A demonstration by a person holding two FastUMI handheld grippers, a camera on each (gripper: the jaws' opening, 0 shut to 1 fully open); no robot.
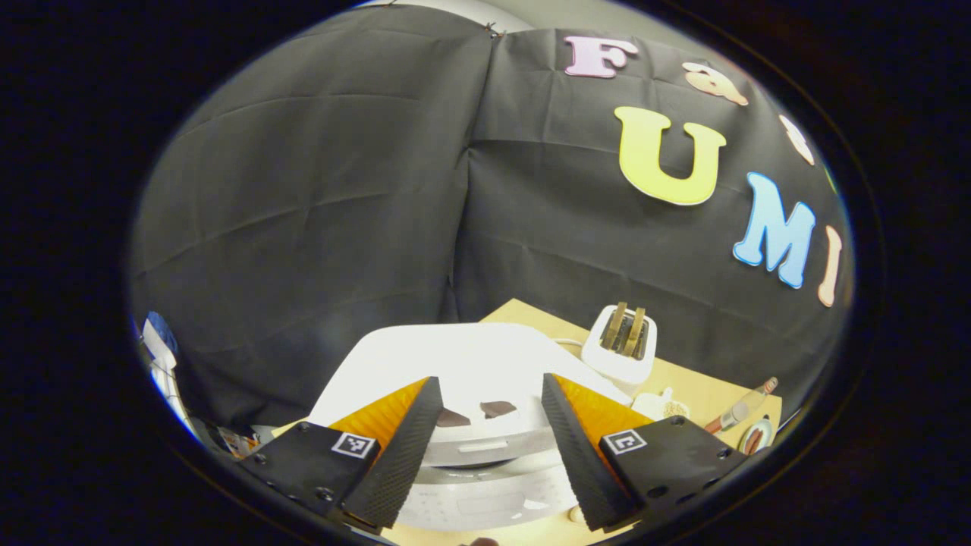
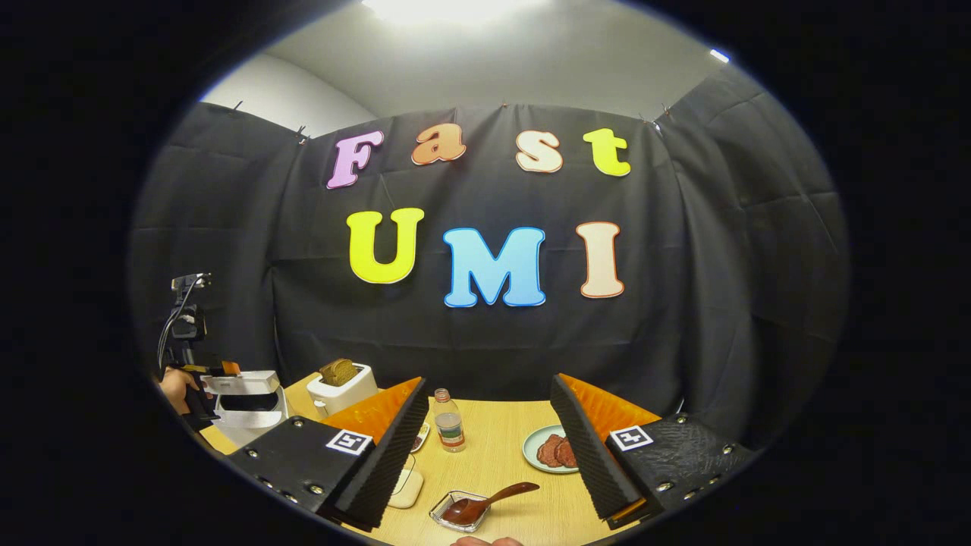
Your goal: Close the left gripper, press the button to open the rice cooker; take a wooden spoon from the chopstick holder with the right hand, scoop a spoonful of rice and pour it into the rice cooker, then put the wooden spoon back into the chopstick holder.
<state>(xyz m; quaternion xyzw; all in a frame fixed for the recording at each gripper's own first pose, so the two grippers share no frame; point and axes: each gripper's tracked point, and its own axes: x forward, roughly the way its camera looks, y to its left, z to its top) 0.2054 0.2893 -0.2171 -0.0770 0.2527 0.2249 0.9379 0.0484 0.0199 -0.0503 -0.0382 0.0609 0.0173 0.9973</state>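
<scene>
left claw spread over one rice cooker, seemingly shut

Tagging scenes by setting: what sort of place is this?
Likely a staged kitchen tabletop in a recording booth: a wooden table against a black cloth wall, with a rice cooker, a toaster and a plate of food.

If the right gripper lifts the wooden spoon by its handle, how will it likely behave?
The wooden spoon looks rigid, so it probably won't flex. Its bowl rests in a small glass dish with the handle angled upward, so a lift could nudge the dish. The slim, rounded handle may twist between the fingers.
</scene>
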